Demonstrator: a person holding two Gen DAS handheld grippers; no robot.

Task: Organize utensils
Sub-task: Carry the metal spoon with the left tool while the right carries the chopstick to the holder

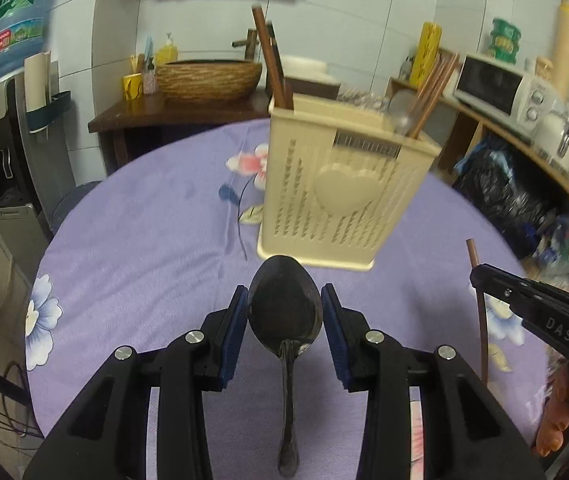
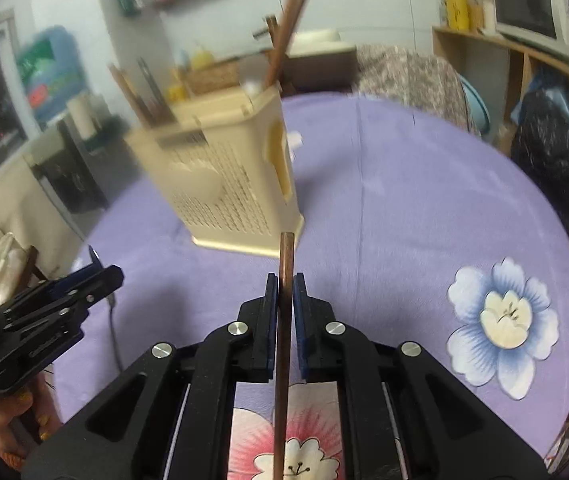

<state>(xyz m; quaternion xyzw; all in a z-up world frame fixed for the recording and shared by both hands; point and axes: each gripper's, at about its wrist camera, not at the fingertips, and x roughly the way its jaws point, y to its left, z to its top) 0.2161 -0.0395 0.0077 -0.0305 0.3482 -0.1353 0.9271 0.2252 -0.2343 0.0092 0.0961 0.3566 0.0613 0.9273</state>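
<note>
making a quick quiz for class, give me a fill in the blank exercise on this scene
1. The left gripper holds a ____ by its bowl.
2. The right gripper is shut on a brown ____.
3. The cream holder stands on a ____ floral tablecloth.

Missing words: spoon; chopstick; purple

Ahead of both my grippers the purple-clothed worktop (image 2: 404, 208) lies bare up to the cream utensil holder (image 1: 336, 184), the only obstacle on it. Chopsticks (image 1: 432, 92) and a spoon handle (image 1: 270, 60) jut above its rim, narrowing the way in from above. To its right the cloth is open to the edge.
</note>
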